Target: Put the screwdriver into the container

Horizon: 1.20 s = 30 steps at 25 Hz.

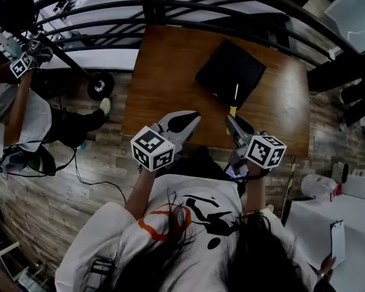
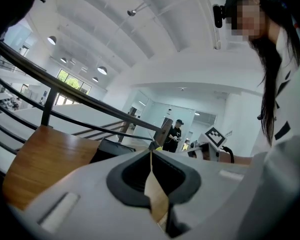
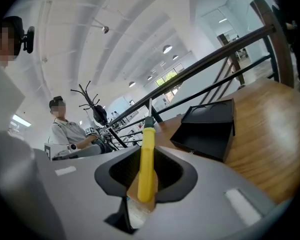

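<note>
Screwdriver (image 3: 146, 160) clamped in my right gripper (image 1: 232, 121), short of the container (image 1: 230, 72).

In the right gripper view I see the jaws pinched tight on the yellow handle. The thin metal shaft rises past them toward the centre top of the frame, and the open black container lies just right of centre on the wooden table (image 1: 164, 72). In the head view this gripper hovers at the table's near edge, right of centre. The yellow handle pokes out ahead of it, and the pale shaft shows against the container's lower edge. I cannot tell whether the tip touches it. My left gripper (image 1: 184, 122) sits just to the left of the other at the same edge. In its own view the jaws are pressed fully together with nothing between them.
</note>
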{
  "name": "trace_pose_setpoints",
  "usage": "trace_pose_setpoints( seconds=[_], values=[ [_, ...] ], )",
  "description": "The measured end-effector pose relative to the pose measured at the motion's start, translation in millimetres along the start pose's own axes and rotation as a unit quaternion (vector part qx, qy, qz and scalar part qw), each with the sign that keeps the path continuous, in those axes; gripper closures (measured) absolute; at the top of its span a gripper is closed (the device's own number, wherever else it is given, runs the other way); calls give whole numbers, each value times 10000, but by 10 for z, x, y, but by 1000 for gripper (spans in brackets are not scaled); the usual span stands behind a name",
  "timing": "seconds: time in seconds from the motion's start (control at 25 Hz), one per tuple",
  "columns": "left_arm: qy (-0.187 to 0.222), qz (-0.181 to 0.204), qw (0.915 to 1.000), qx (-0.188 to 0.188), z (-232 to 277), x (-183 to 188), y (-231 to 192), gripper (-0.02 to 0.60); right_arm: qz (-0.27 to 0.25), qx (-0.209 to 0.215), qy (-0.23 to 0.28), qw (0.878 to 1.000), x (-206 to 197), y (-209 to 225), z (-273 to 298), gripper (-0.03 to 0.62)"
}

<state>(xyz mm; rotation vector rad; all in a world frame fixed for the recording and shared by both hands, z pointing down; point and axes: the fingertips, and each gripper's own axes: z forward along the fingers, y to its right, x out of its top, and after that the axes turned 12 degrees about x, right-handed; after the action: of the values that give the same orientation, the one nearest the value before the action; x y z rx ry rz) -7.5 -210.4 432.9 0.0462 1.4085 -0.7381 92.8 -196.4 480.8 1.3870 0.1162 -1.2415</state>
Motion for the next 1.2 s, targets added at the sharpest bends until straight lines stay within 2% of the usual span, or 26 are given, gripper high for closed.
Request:
trace_pose_setpoints(
  seconds=[0.32,0.64,0.92,1.2],
  values=[
    [91,18,9992,381,502,124,48,581,-71,167,-637,9978,288,645,22,491],
    [88,141,9968,778,930,199,83,580,-304,278,-1517,9876,506,1381,322,491],
    [151,145,9944,1039,1059,216,83,580,-584,252,-2550,9649,381,1832,685,491],
    [160,120,9931,1160,1052,220,68,580,-717,-4,-3513,9335,119,2174,931,490]
  ],
)
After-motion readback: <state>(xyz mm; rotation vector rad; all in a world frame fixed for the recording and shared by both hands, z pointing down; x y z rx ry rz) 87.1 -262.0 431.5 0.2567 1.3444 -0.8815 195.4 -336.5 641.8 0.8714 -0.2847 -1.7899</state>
